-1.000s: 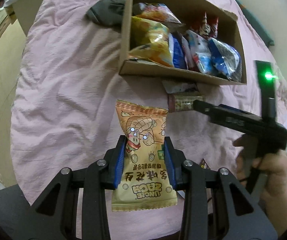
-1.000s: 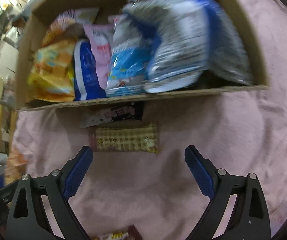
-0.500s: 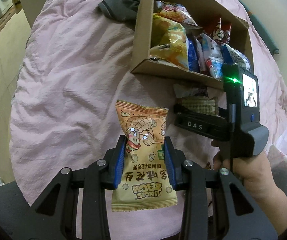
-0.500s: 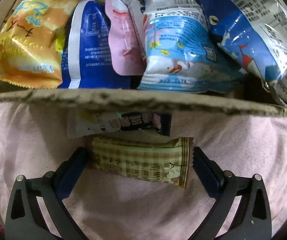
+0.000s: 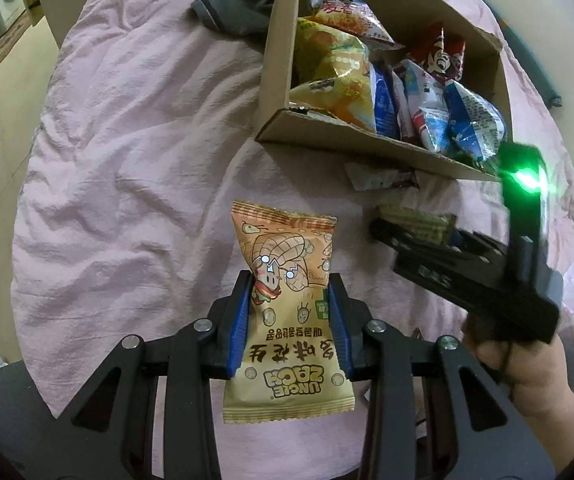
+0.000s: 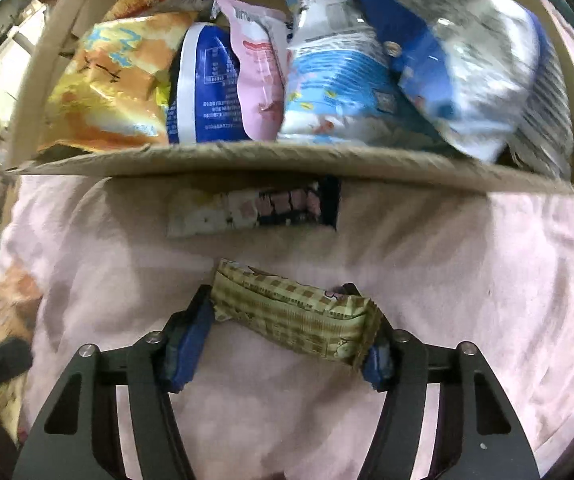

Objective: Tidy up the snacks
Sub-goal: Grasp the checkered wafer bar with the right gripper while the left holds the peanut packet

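Left jaws clamp peanut bag (image 5: 287, 312), right jaws pinch checked wafer bar (image 6: 295, 316), flat wrapper (image 6: 253, 208) beside box (image 6: 287, 160)

The pink bedspread (image 5: 127, 152) lies bare and wide on the left, open for a pass. Far right, the cardboard box (image 5: 371, 145) is crammed with snack bags (image 6: 327, 80) from wall to wall, with little slack between them. A flat wrapper (image 6: 247, 210) lies just beside its near wall. The right gripper (image 5: 415, 224) blocks the near-right approach, and a grey garment (image 5: 239, 12) crowds the box's far-left corner.
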`<state>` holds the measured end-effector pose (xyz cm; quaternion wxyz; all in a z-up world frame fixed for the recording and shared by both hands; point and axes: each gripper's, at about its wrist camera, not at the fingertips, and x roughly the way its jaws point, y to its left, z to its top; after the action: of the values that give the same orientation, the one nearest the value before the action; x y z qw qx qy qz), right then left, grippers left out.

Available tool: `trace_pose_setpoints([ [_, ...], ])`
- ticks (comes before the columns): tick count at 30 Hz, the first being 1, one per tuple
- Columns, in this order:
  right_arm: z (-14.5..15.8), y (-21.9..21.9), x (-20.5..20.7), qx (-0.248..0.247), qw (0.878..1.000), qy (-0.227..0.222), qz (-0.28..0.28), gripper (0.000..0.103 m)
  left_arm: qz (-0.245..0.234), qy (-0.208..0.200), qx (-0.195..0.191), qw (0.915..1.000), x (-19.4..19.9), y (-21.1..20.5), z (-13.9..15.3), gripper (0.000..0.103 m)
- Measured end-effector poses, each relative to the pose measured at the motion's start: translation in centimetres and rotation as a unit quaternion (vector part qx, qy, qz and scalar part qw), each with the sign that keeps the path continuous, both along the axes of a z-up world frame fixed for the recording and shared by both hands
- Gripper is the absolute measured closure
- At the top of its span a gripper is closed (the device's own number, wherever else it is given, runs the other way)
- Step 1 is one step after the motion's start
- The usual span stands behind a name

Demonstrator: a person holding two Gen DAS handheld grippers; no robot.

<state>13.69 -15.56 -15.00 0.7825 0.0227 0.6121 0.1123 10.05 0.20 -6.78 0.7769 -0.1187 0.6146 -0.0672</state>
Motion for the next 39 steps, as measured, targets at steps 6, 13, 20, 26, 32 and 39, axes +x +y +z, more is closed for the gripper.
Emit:
trace_pose_setpoints([
  [6, 1.8, -2.7, -1.4, 0.045, 0.999, -0.003, -0.001, 0.039, 0.002, -0.01, 0.01, 0.9999, 0.1, -0.5, 0.2, 0.071],
  [13, 4.7, -5.7, -2.5, 0.077, 0.996, -0.034, -0.012, 0.053, 0.001, -0.028, 0.037, 0.9989, 0.5, -1.6, 0.3, 0.071],
  [20, 6.7, -8.9, -3.7, 0.11, 0.992, -0.034, -0.044, 0.06, 0.006, -0.036, 0.045, 0.9983, 0.3, -1.5, 0.1, 0.071],
  [26, 4.9, -7.9, -2.7, 0.095, 0.995, 0.003, -0.021, 0.033, 0.012, -0.034, 0.041, 0.9985, 0.3, -1.0, 0.0, 0.071],
  [32, 2.9, -3.2, -2.9, -0.046, 0.993, 0.008, 0.109, 0.029, 0.016, -0.031, 0.036, 0.9987, 0.1, -0.4, 0.0, 0.071],
  [39, 1.7, -1.9, -1.9, -0.084, 0.986, 0.0, 0.141, 0.035, 0.018, -0.035, 0.037, 0.9985, 0.0, 0.1, 0.2, 0.071],
])
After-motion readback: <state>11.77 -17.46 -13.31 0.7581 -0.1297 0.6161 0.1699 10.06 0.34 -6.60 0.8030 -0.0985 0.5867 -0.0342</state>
